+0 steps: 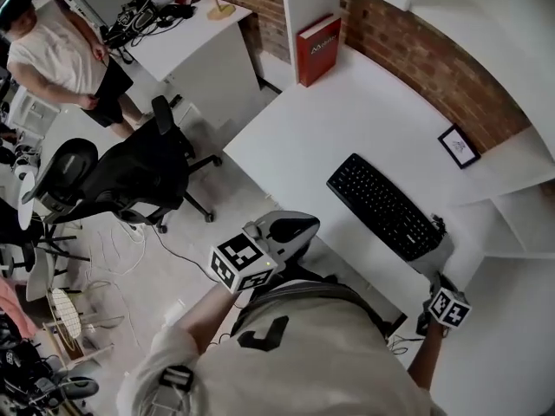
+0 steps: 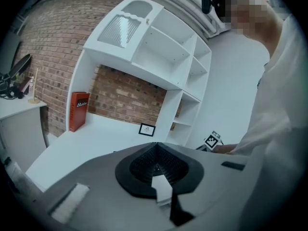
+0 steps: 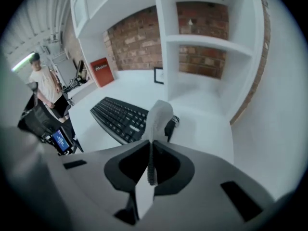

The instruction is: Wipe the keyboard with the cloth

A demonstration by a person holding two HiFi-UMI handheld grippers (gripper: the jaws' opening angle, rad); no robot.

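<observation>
Pinching the cloth (image 3: 159,113), the right gripper (image 3: 151,148) holds it upright between its fingers, the keyboard (image 3: 119,117) lying just beyond them on the bench (image 3: 202,119); the left gripper (image 2: 155,147) has its fingers pressed together, empty.

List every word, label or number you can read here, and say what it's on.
"Mobile", as far as it can be made out: white lettering on the red book standing on the desk.
Key legends on the keyboard: too small to read.
Print in the framed picture: too small to read.
</observation>
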